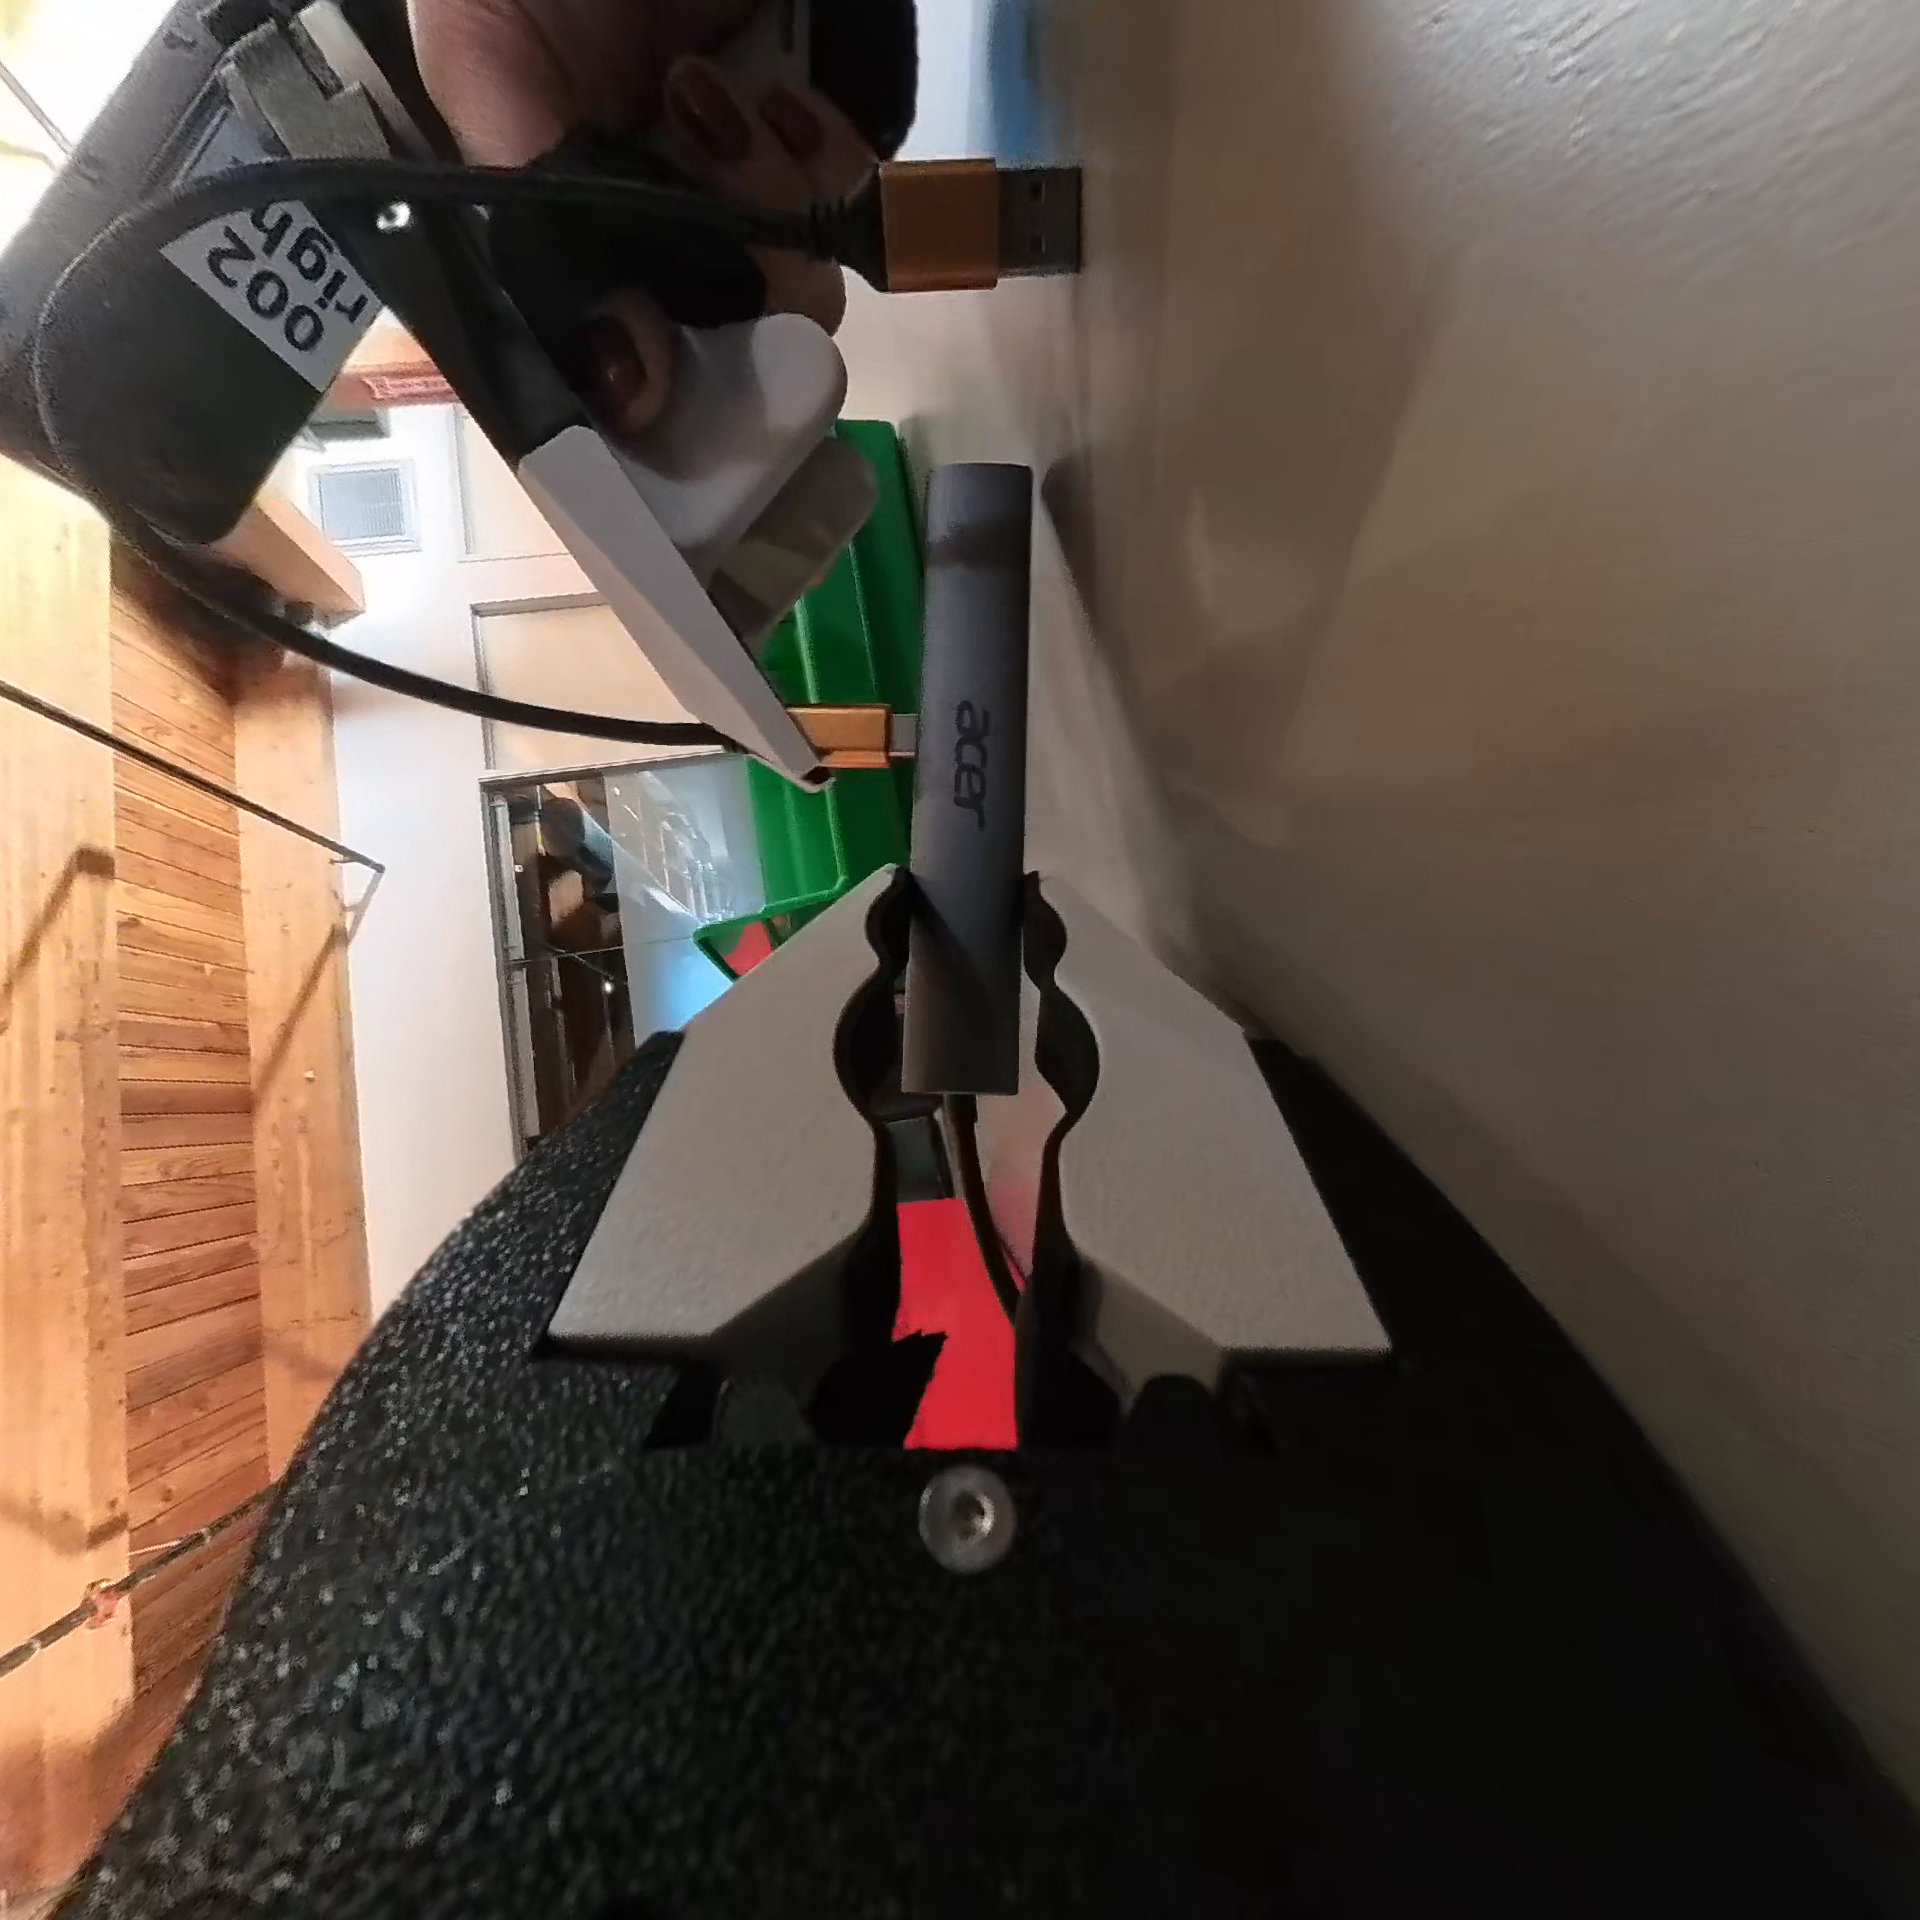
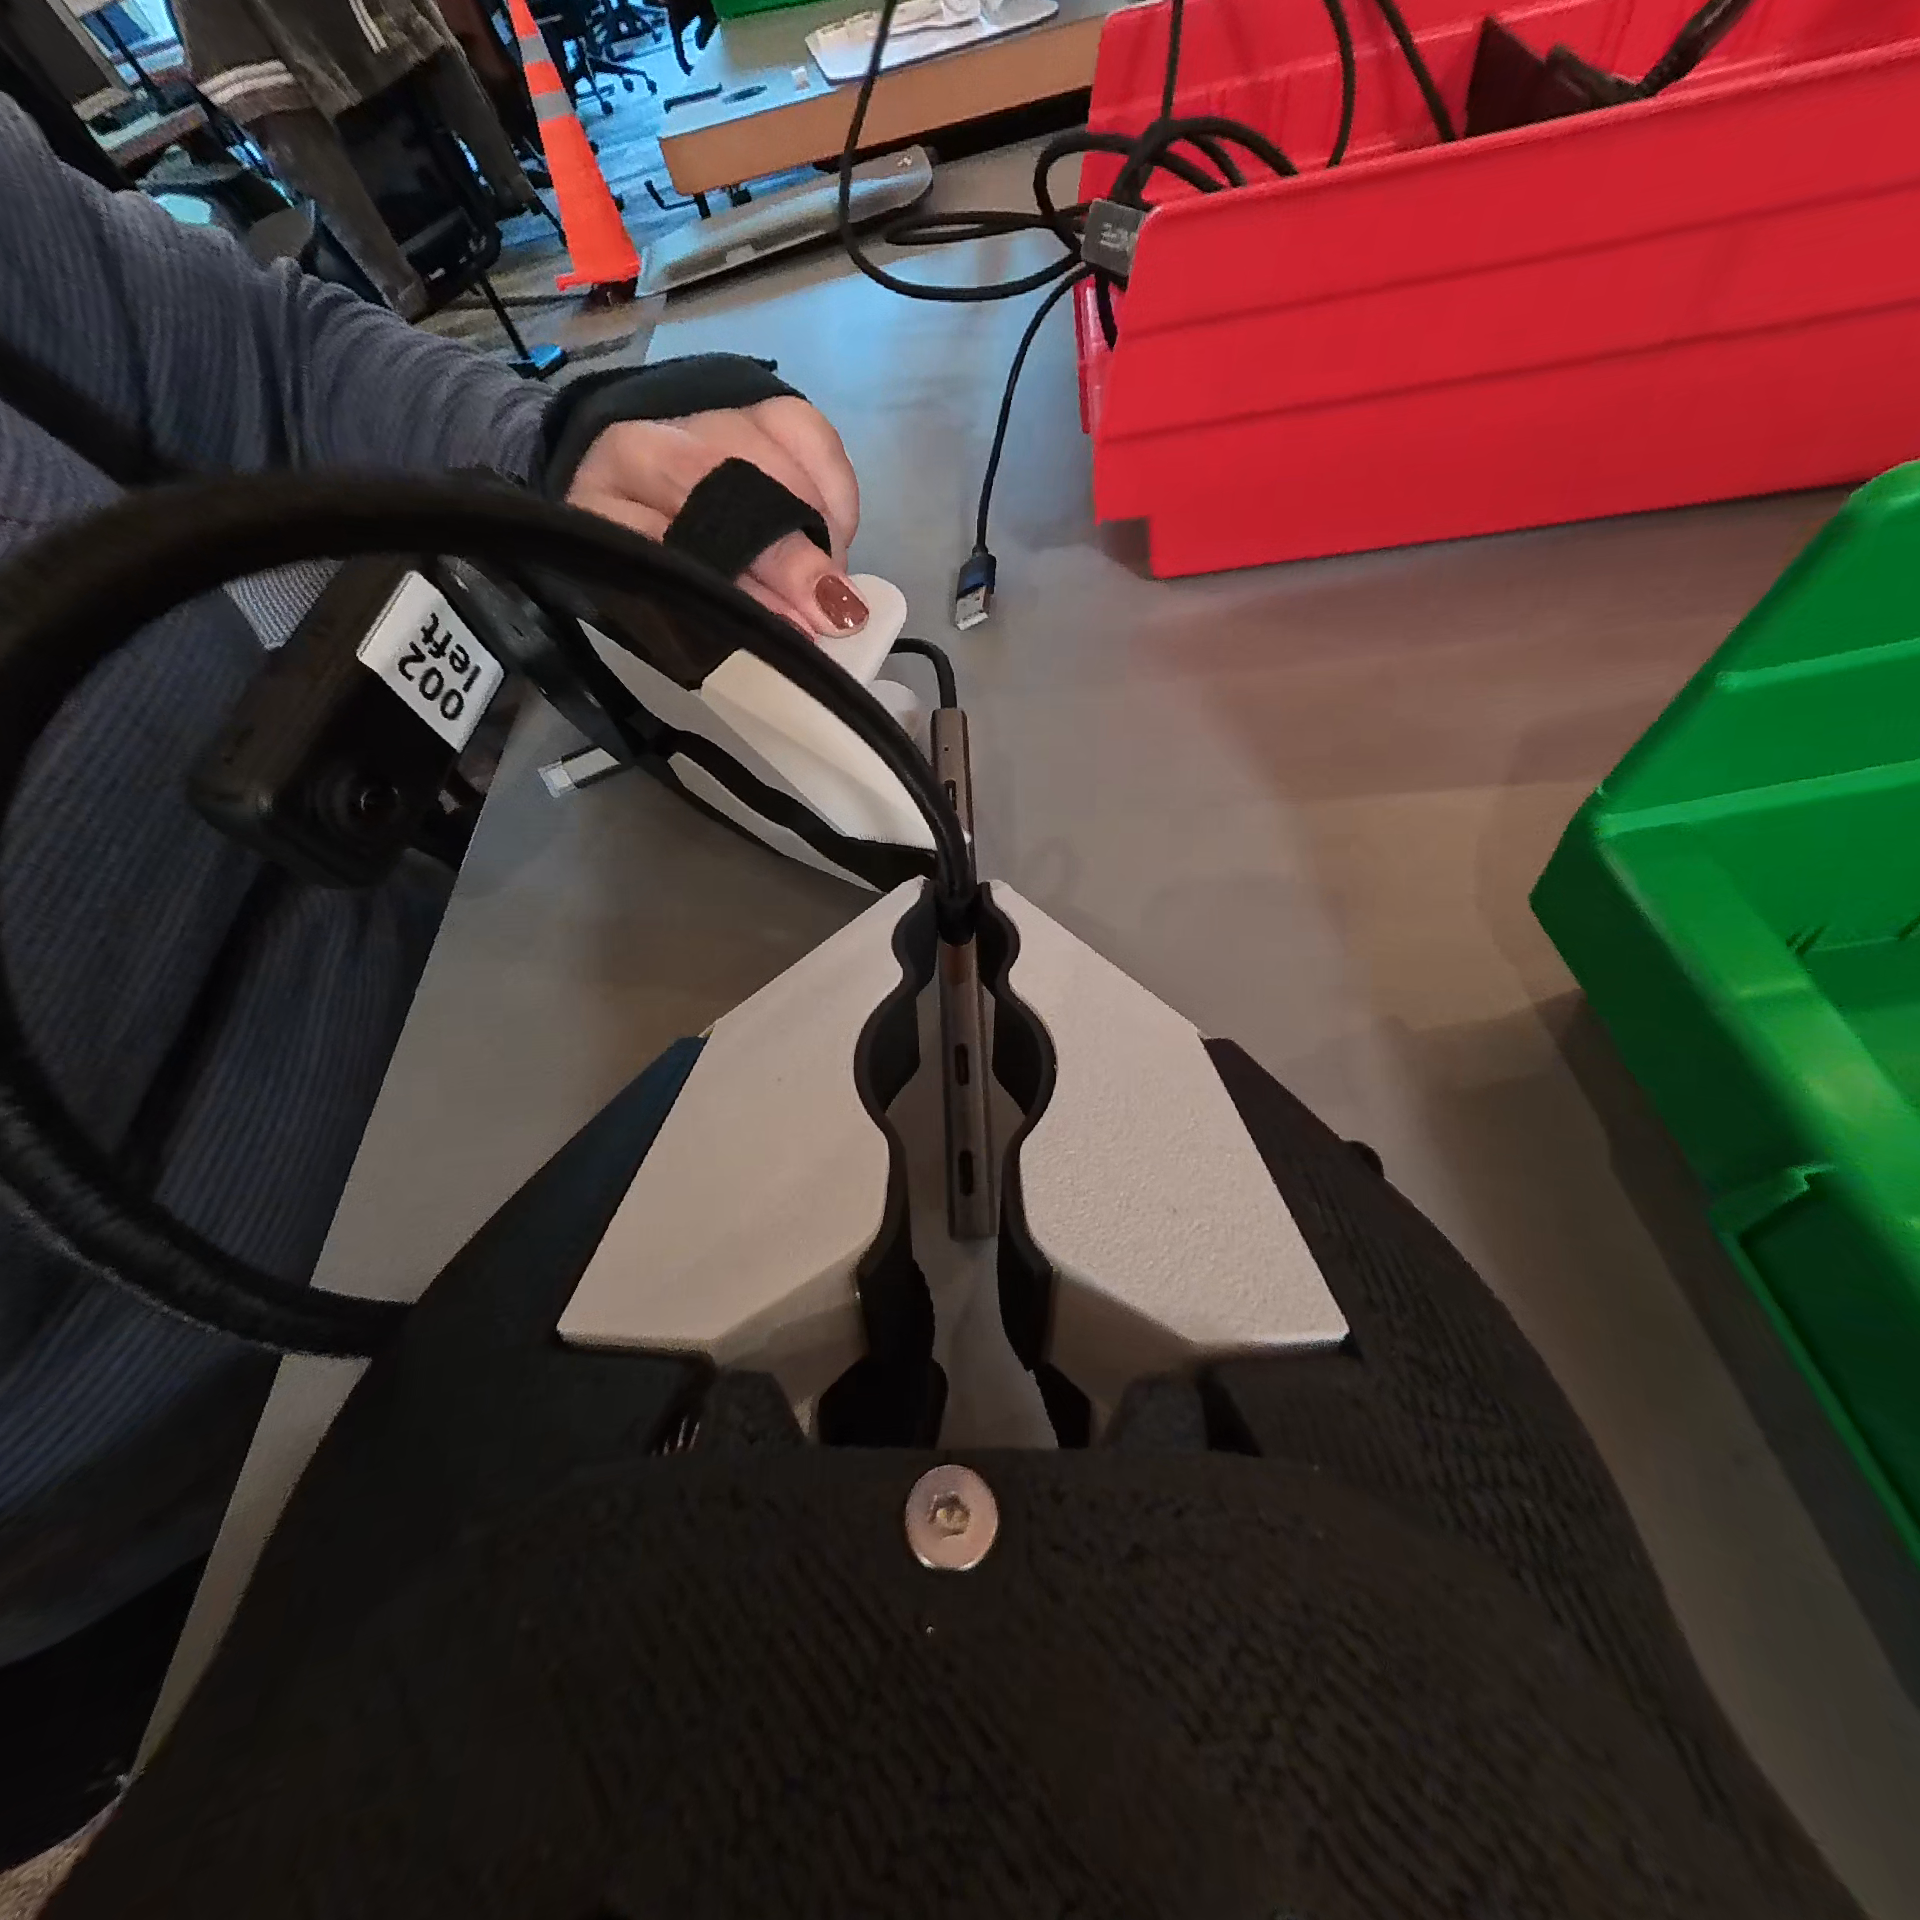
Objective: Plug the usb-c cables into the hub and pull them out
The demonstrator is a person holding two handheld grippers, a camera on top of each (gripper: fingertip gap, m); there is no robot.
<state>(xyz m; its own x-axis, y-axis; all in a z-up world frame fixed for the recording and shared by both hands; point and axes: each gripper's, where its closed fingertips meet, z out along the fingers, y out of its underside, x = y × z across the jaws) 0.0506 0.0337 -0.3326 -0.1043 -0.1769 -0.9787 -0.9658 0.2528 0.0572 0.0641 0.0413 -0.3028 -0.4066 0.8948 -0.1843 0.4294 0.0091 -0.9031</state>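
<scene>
Grey tabletop (image 2: 1299,831), red bin (image 2: 1507,343) behind. My left gripper (image 1: 961,883) clamps the grey hub (image 1: 971,727) on edge; my right gripper (image 2: 961,894) pinches the orange-collared cable plug (image 1: 847,740), seemingly seated in the hub.

We list: slim grey hub (image 1: 971,748), matt brushed metal. Black cable (image 2: 312,520), braided cloth sheath, with copper-coloured metal plug shells (image 1: 940,234). Left gripper (image 1: 961,894) and right gripper (image 2: 956,899): rough, grainy black plastic bodies, smooth matt white plastic fingers (image 1: 748,1132), one bright steel screw (image 2: 951,1517) each. Red bin (image 2: 1507,312) and green bin (image 2: 1766,987), glossy moulded plastic. Grey tabletop (image 2: 1247,779), smooth, faint sheen.
</scene>
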